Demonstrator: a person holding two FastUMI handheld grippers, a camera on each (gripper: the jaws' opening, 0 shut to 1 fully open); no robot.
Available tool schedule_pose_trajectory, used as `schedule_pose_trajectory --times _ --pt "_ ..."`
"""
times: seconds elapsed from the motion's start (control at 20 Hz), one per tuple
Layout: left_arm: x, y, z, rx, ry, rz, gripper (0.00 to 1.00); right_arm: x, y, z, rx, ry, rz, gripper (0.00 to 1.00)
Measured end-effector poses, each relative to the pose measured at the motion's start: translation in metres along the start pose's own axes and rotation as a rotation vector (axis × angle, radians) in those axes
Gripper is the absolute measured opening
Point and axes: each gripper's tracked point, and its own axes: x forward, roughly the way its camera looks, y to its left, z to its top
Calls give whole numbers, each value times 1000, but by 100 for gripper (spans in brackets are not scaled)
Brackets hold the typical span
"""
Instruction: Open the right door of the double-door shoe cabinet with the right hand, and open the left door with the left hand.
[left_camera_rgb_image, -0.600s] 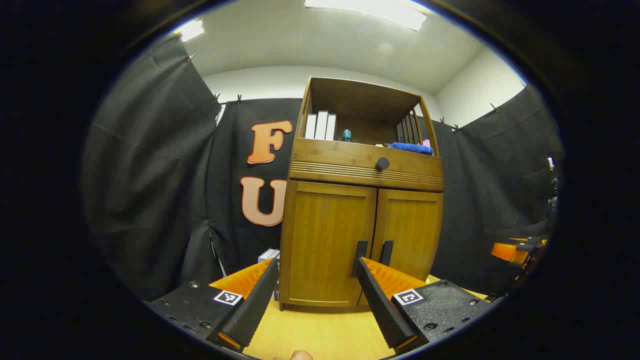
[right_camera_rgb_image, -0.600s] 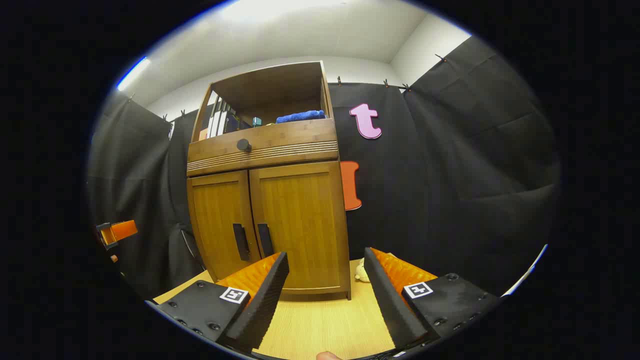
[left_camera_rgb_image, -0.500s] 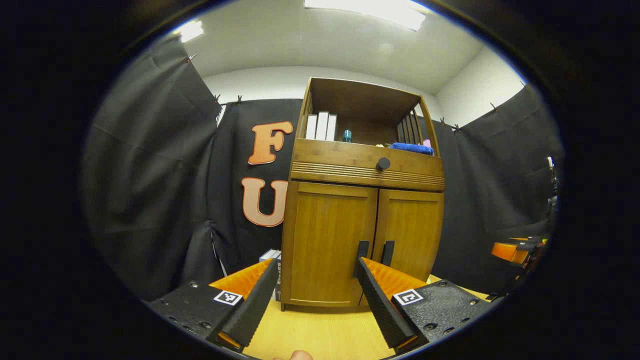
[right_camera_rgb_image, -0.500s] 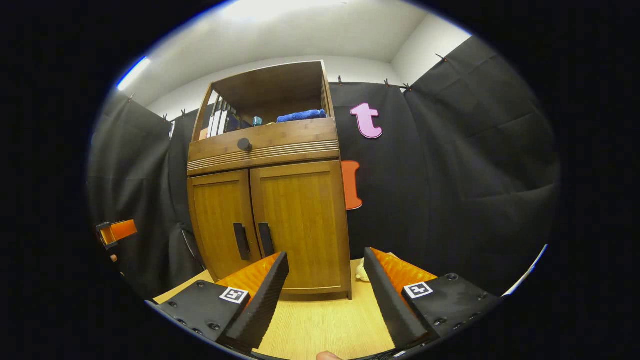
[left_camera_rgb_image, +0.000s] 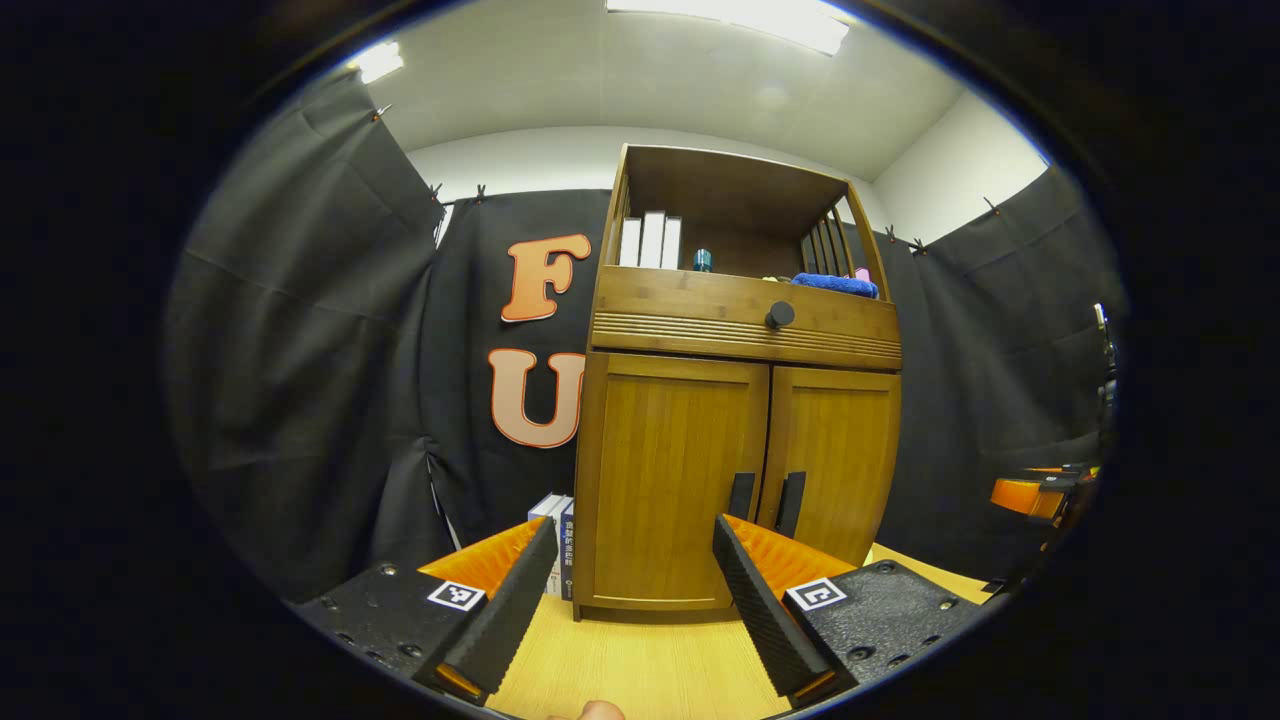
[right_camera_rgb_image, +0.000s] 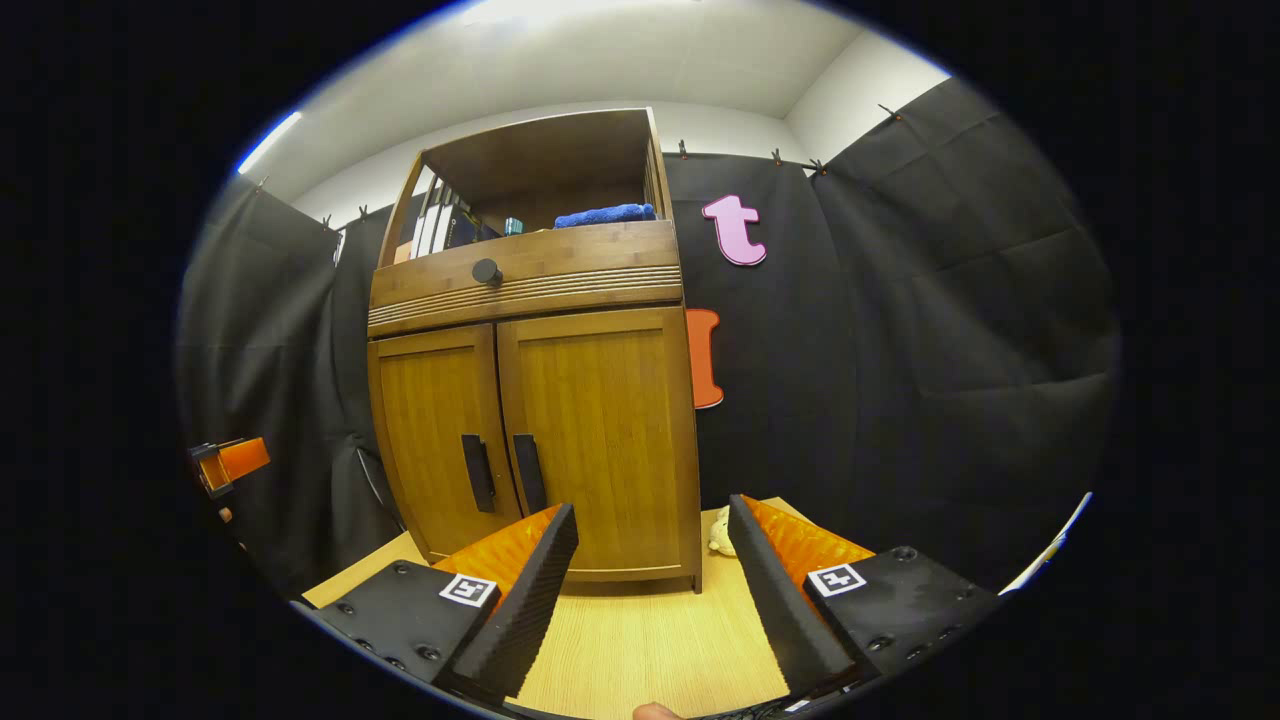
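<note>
Shoe cabinet, frame centre: rigid hinged wooden doors; grasp right handle. Right gripper spread wide, empty.

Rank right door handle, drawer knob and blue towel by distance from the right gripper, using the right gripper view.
From the right gripper:
1. Right door handle, low on the cabinet front, left of the gripper.
2. Drawer knob, higher, on the drawer front.
3. Blue towel, up on the open shelf, set back.

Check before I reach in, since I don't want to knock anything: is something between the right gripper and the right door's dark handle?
Nothing visible is. The right gripper is open, with bare wooden tabletop ahead, and the dark vertical handle on the closed right wooden door is unobstructed.
</note>
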Motion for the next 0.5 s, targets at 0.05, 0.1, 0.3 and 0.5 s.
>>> schedule_pose_trajectory --times 0.05,0.1,0.3,0.5 --pt "1 0 -3 -8 5 -3 94 1 1 0 0 -1 0 98" --pt "1 0 -6 -14 10 -6 94 1 2 0 1 -2 1 97" --pt "5 4 -7 -14 12 2 92 1 4 2 0 -15 1 98" --pt "2 6 0 0 -15 8 92 4 4 7 -10 -38 -8 98"
